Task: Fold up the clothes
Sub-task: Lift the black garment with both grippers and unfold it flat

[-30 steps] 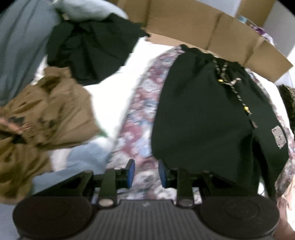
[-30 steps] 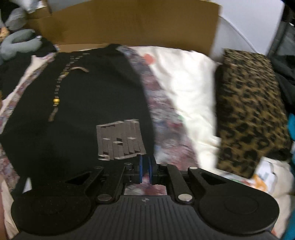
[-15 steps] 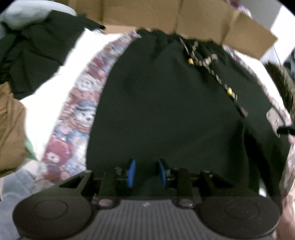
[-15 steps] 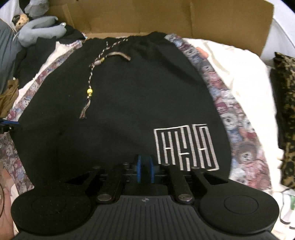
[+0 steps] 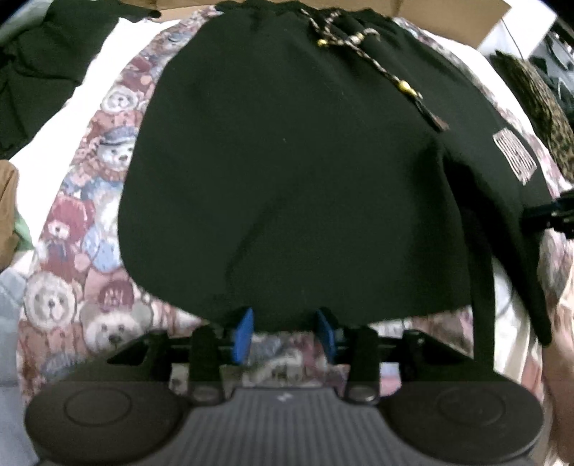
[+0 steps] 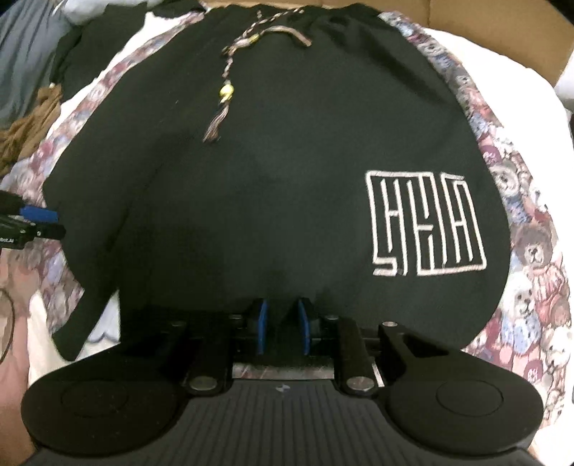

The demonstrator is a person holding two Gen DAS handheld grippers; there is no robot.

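Note:
Black shorts [image 5: 287, 179] lie spread flat on a teddy-bear print cloth [image 5: 89, 215], waistband at the far end. A braided drawstring [image 6: 226, 96] with a yellow bead lies on the front, and a white logo [image 6: 425, 224] marks one leg. My left gripper [image 5: 284, 333] is open, its blue pads on either side of the near hem of one leg. My right gripper [image 6: 283, 328] is open by a narrower gap at the other leg's hem, with black cloth between its pads. Each gripper shows at the edge of the other's view: left gripper [image 6: 28, 222], right gripper [image 5: 552, 215].
A cardboard box [image 6: 502, 28] stands behind the shorts. A leopard-print cloth [image 5: 538, 96] lies to the right. A black garment [image 5: 36, 71] and a brown one [image 6: 21, 132] are piled on the left, on a white sheet [image 5: 89, 93].
The left gripper swung right from the bear cloth to the shorts' hem. The right gripper closed in on the other hem and its shut pads have parted.

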